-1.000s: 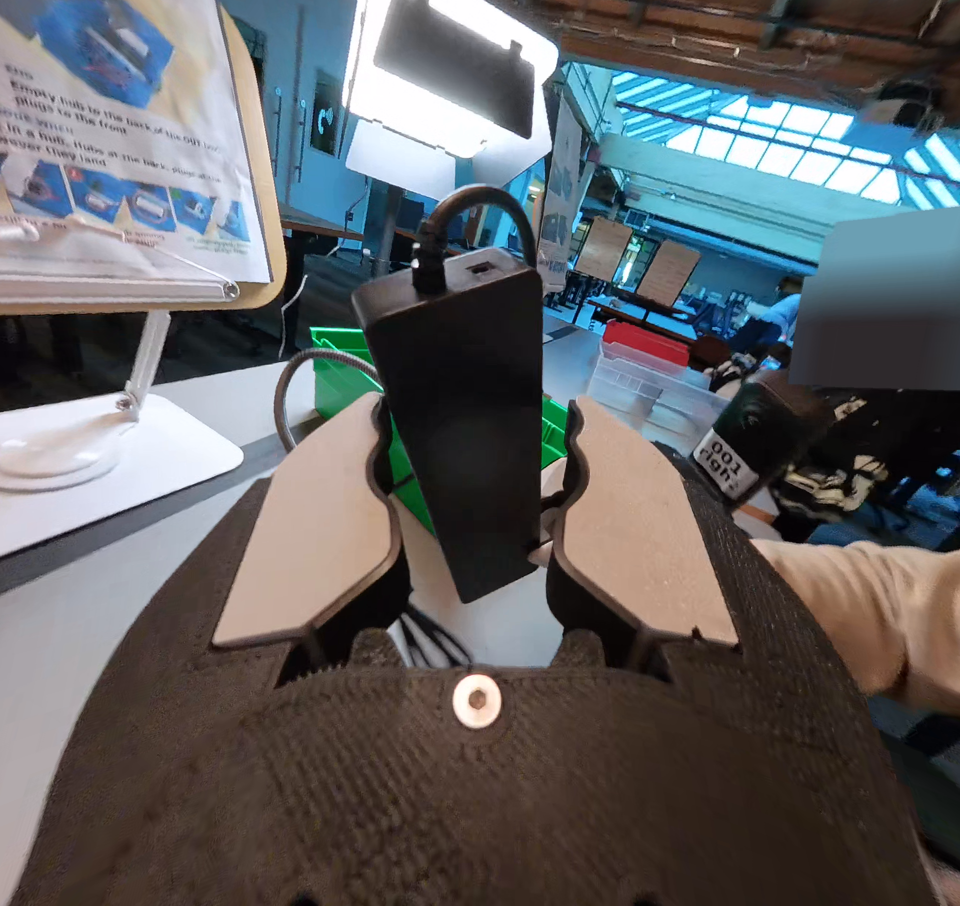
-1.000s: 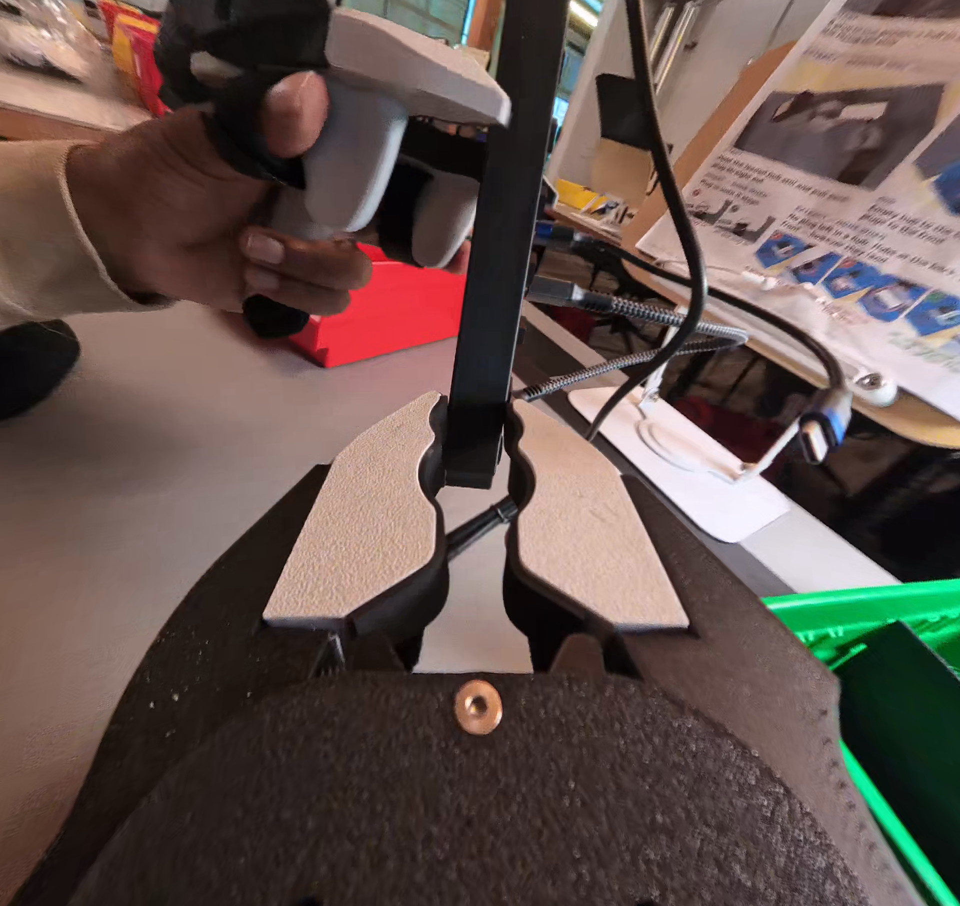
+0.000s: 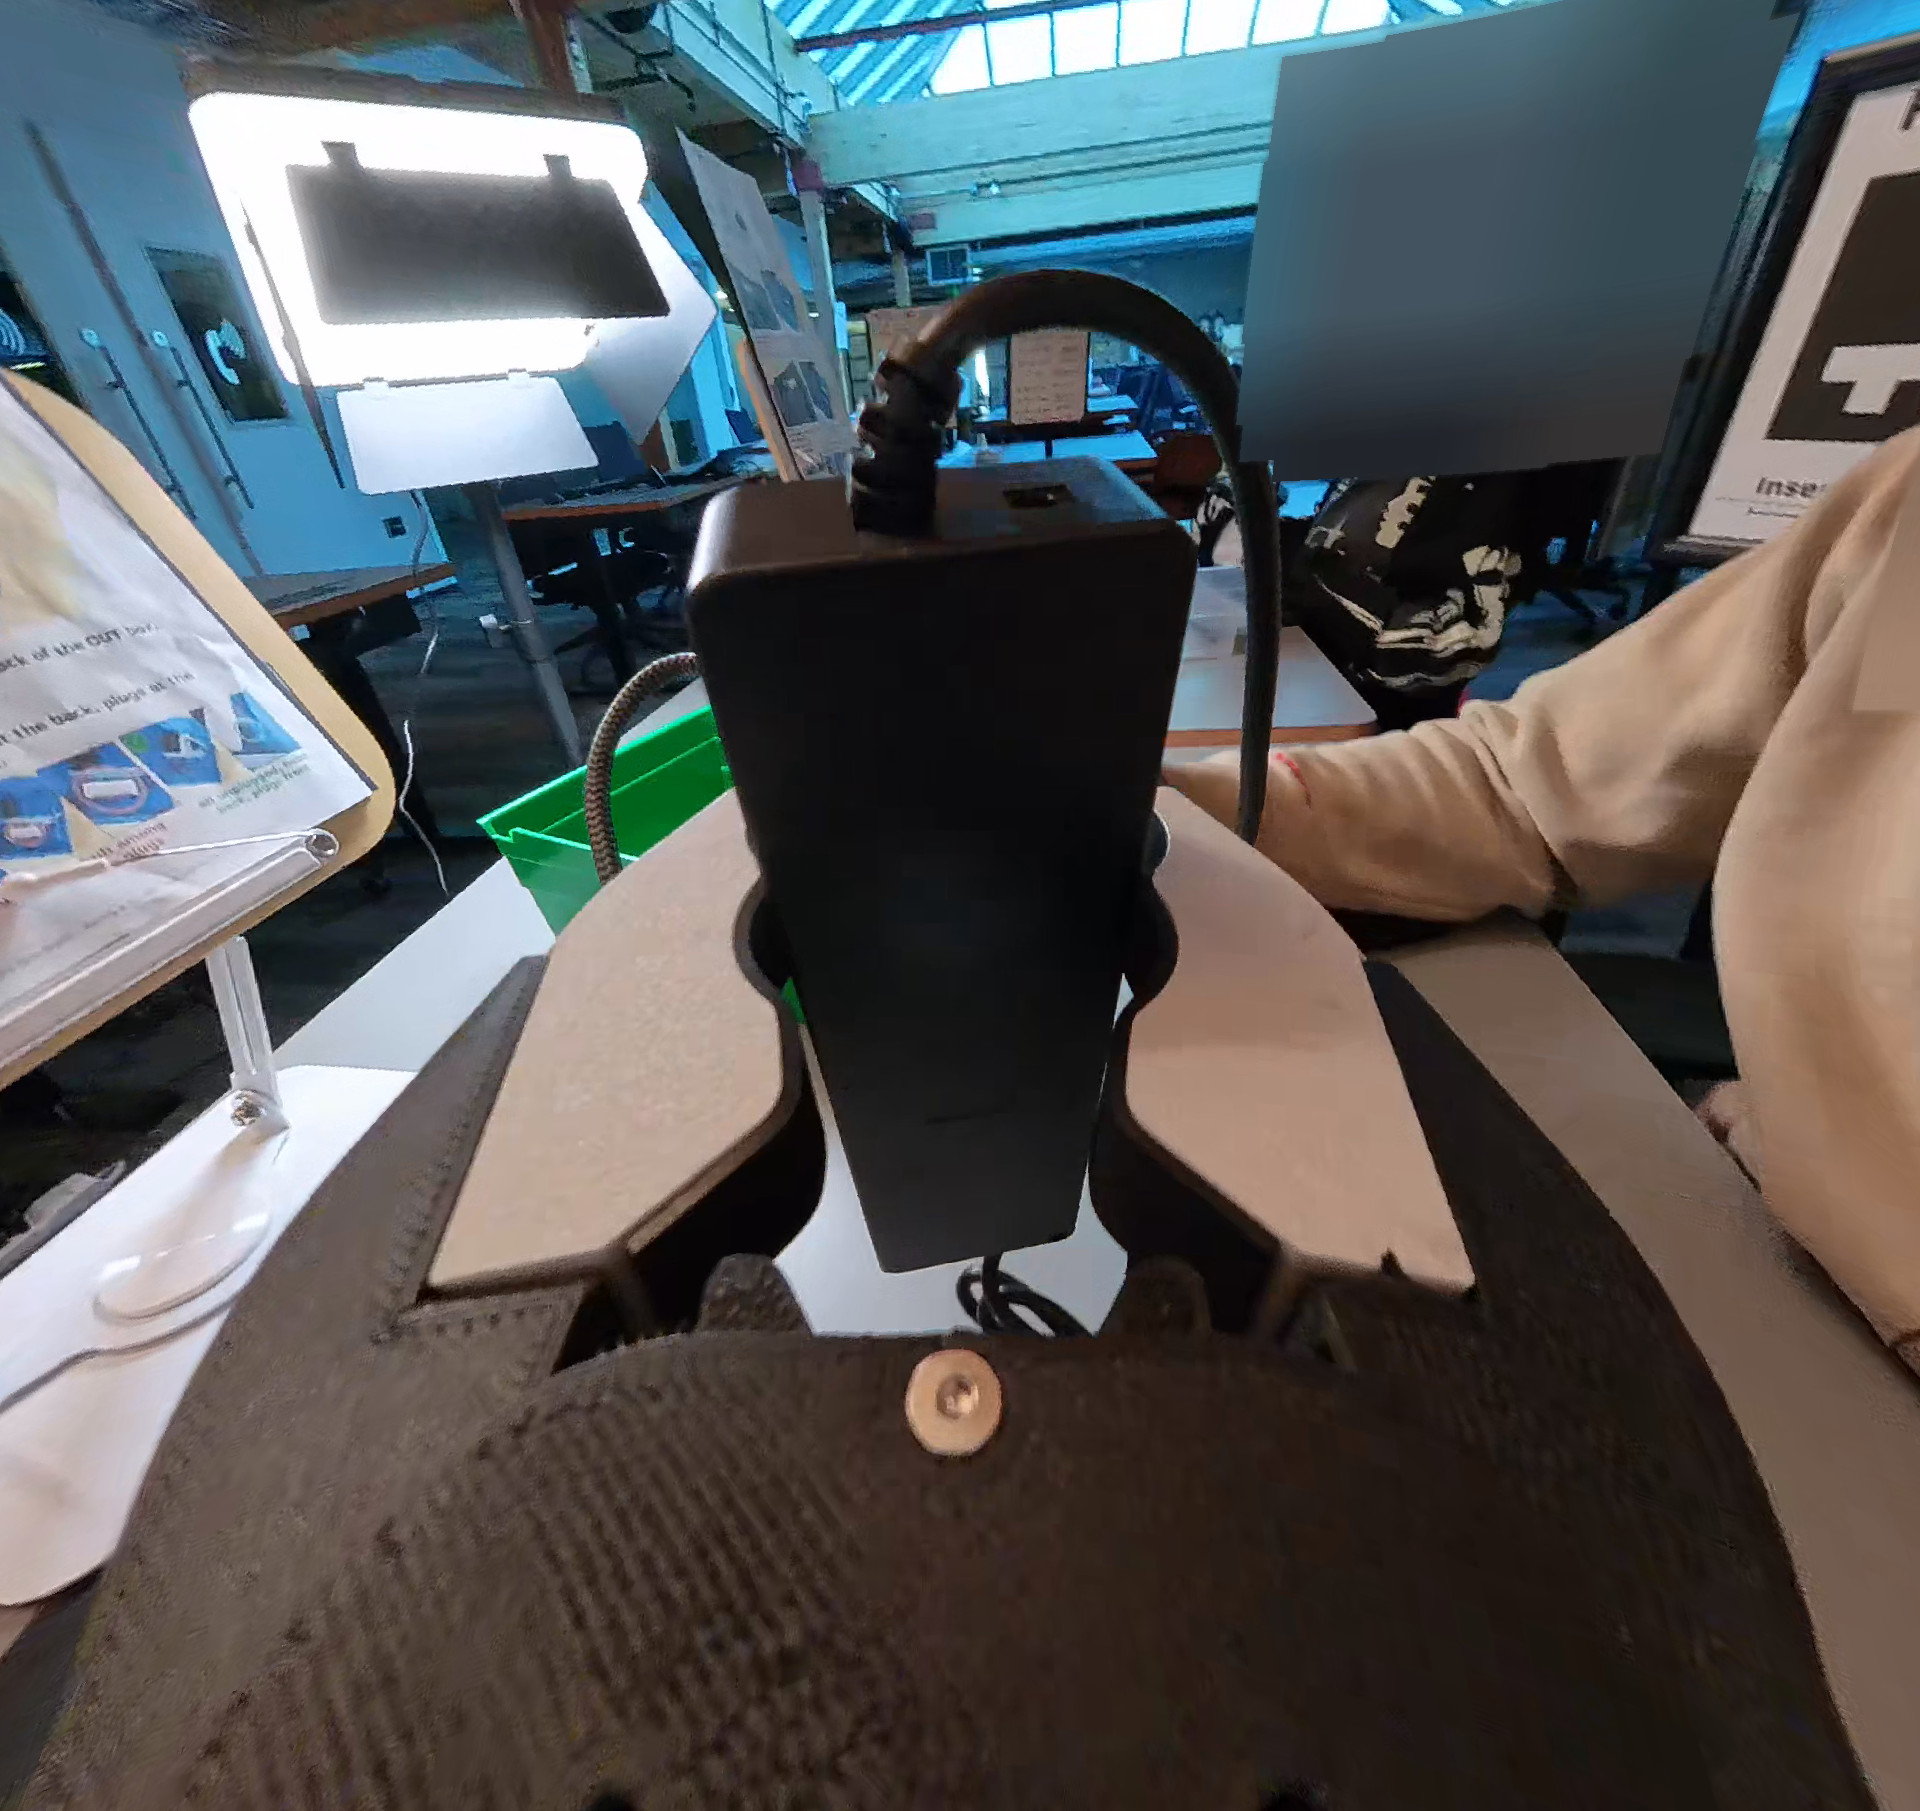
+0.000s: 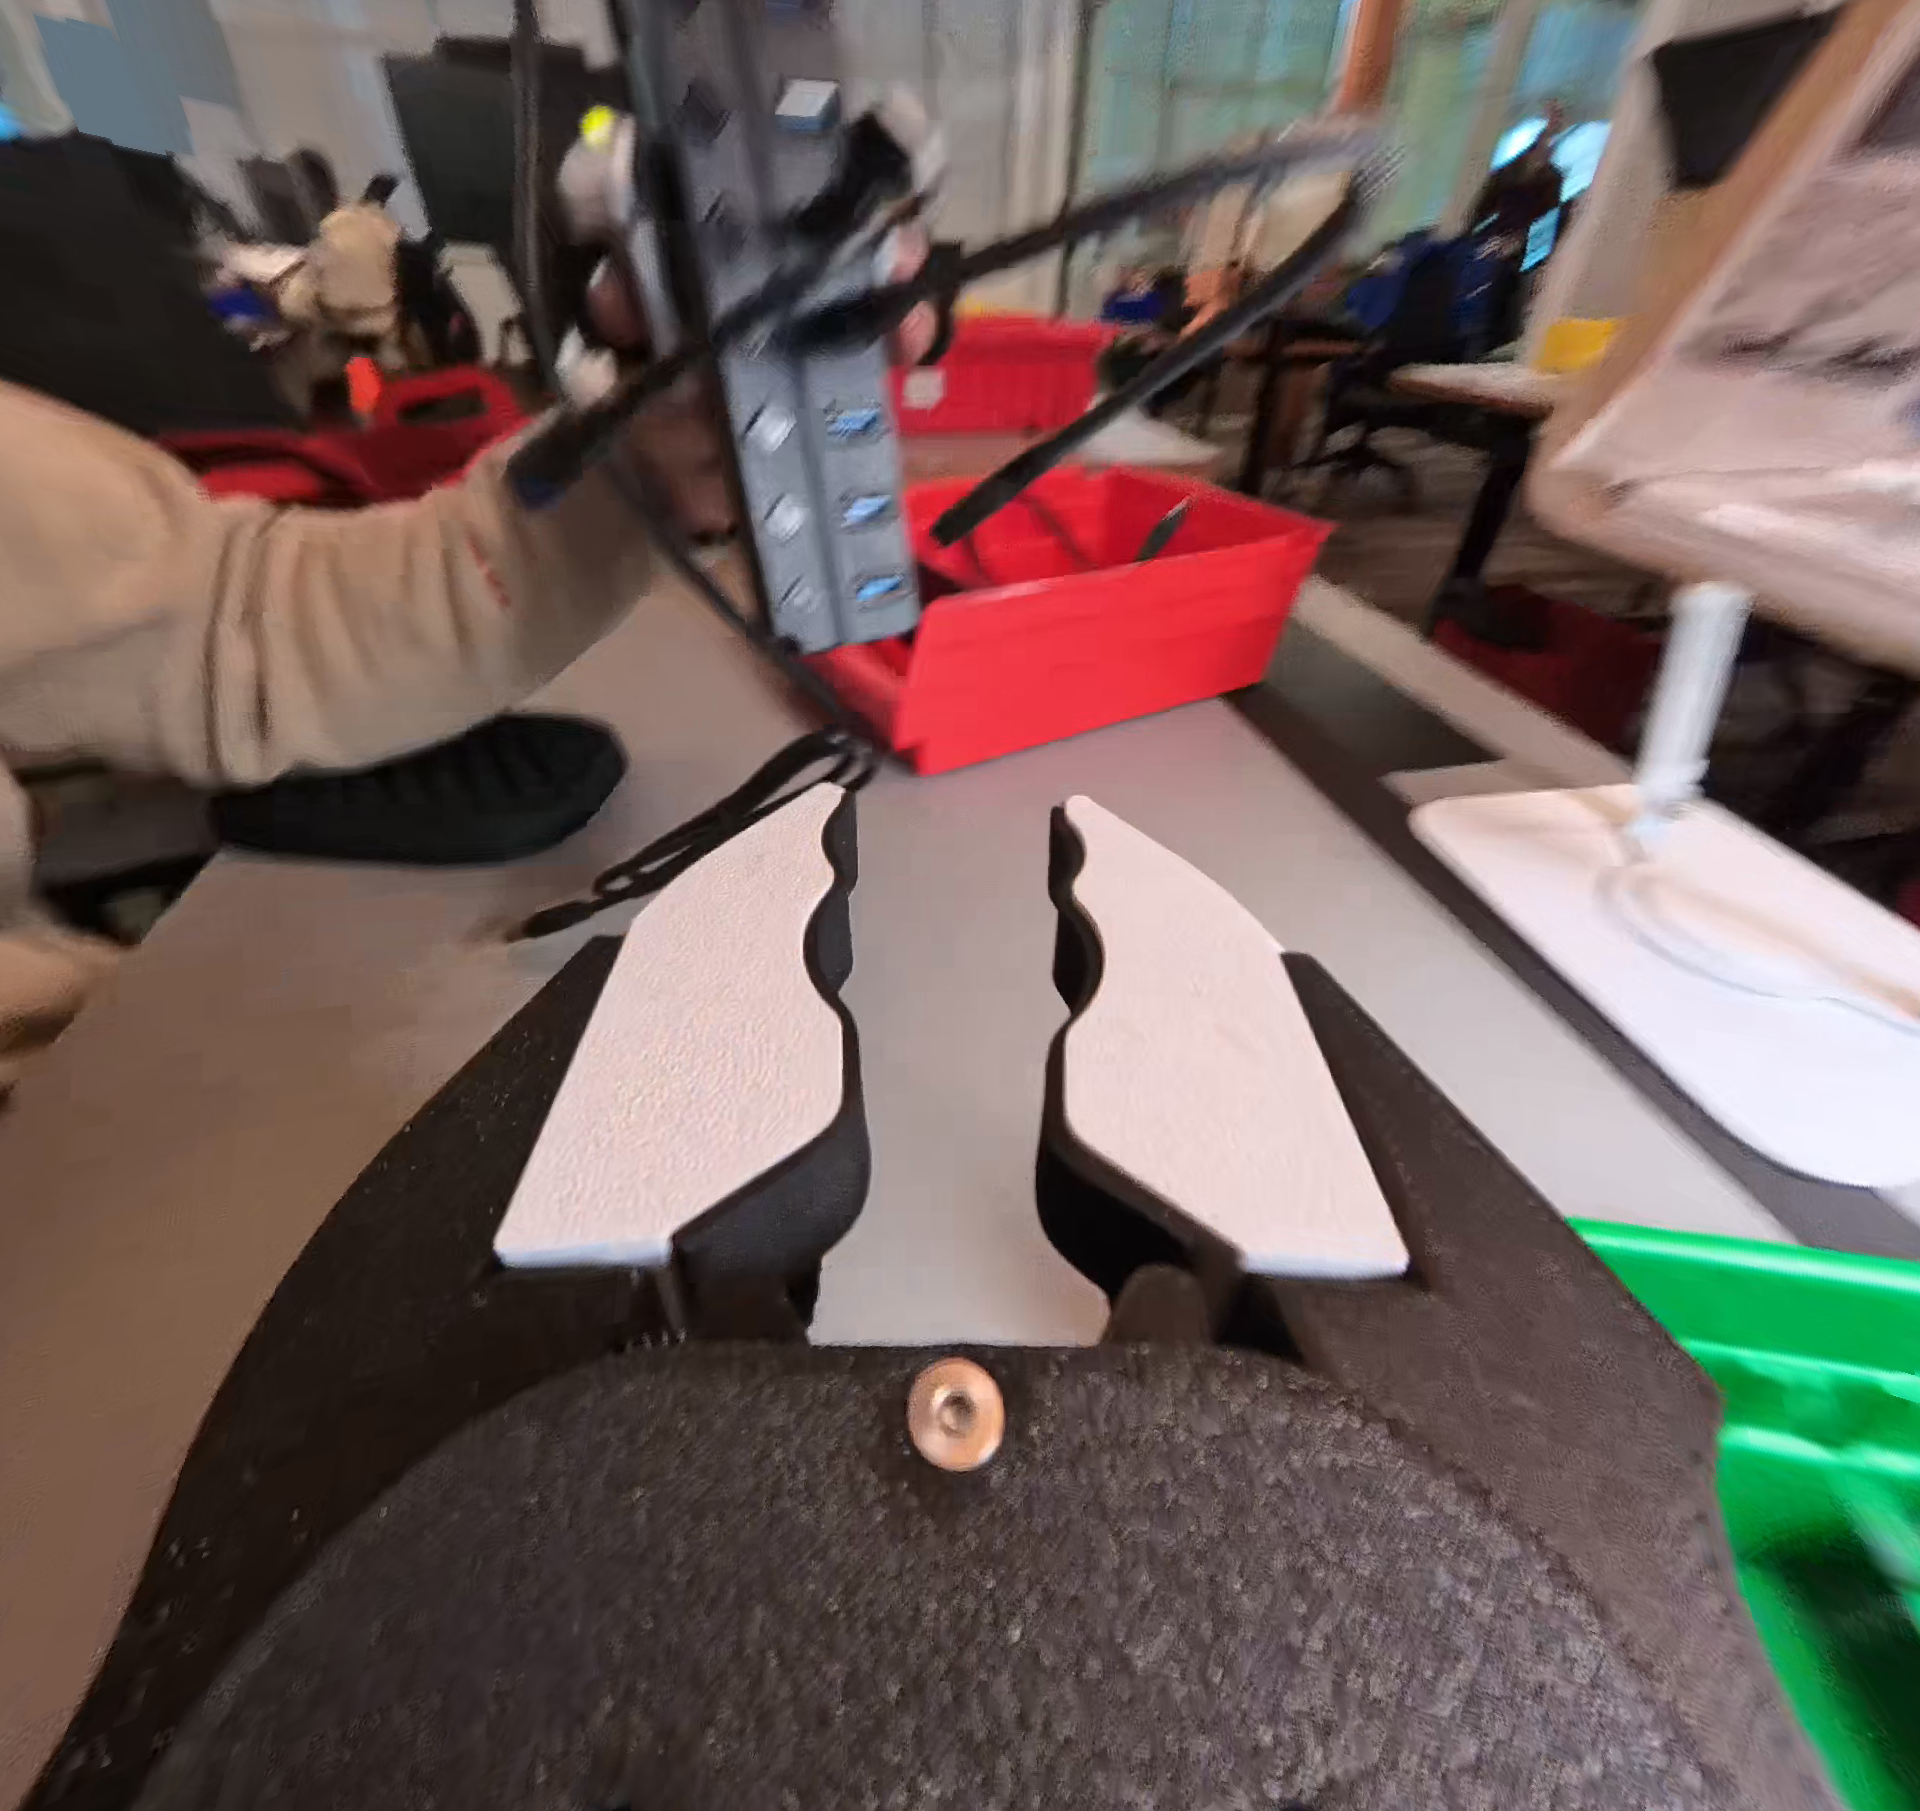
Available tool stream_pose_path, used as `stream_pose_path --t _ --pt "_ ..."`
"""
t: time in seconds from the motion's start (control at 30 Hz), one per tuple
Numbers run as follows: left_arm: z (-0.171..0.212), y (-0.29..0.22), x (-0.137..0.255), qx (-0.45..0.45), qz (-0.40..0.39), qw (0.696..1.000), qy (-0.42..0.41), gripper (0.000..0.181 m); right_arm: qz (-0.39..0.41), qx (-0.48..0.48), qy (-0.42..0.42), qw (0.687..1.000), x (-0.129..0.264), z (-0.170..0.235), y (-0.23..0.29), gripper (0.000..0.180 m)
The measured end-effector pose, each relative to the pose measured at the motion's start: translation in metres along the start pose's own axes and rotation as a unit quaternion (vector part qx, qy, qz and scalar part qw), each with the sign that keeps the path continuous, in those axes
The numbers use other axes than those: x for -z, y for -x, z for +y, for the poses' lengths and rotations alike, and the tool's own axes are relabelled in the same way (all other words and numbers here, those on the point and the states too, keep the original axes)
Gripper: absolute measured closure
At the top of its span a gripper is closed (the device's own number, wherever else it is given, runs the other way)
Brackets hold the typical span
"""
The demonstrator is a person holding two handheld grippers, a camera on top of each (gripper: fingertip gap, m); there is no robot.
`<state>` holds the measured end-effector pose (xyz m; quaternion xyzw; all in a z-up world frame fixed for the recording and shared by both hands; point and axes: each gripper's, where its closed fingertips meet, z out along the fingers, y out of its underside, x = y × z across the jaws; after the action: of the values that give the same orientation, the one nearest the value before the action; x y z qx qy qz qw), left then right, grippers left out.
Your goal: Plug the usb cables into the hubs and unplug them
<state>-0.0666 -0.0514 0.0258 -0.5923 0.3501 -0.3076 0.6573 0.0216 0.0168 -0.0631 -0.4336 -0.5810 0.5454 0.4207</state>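
Note:
My left gripper [image 3: 951, 826] is shut on a black USB hub [image 3: 935, 774] and holds it upright off the table. A black cable [image 3: 1226, 473] leaves the hub's top end and arcs down to the right. A braided cable [image 3: 613, 753] rises behind the left finger. In the right wrist view the hub [image 4: 821, 473] shows blurred, its grey face with blue ports toward me, cables hanging from it. My right gripper [image 4: 951, 805] is open and empty, low over the grey table [image 4: 956, 982], short of the hub.
A red bin [image 4: 1091, 618] stands behind the hub and a green bin [image 4: 1787, 1398] at my right, also seen in the left wrist view [image 3: 644, 805]. A document stand [image 3: 156, 774] on a white base [image 4: 1662, 951] stands at the table's edge. A loose black cable [image 4: 717, 836] lies on the table.
My right gripper has let go of the hub's lower end, opened and drawn back. The left gripper now holds the hub alone, gripped more squarely.

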Motion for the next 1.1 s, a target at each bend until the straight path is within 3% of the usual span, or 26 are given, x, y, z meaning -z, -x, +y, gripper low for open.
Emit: stream_pose_path --t 0.13,0.27,0.43,0.67,1.1 --pt "-0.005 -0.014 0.004 -0.021 0.032 0.999 0.023 0.117 0.064 0.043 -0.062 0.995 0.020 -0.078 -0.003 0.145" --pt "0.005 -0.024 -0.004 -0.016 0.059 0.997 0.043 0.117 0.048 0.100 -0.031 0.993 -0.009 -0.116 0.040 0.144" --pt "0.023 -0.041 -0.020 -0.008 0.097 0.992 0.074 0.117 0.016 0.115 0.057 0.992 -0.056 -0.079 0.068 0.139" --pt "0.035 -0.058 -0.033 -0.012 0.130 0.987 0.095 0.117 0.005 0.074 0.115 0.991 -0.064 -0.045 0.063 0.143" --pt "0.028 -0.069 -0.041 -0.014 0.147 0.987 0.059 0.119 -0.023 0.043 0.074 0.996 -0.071 -0.047 0.072 0.167"
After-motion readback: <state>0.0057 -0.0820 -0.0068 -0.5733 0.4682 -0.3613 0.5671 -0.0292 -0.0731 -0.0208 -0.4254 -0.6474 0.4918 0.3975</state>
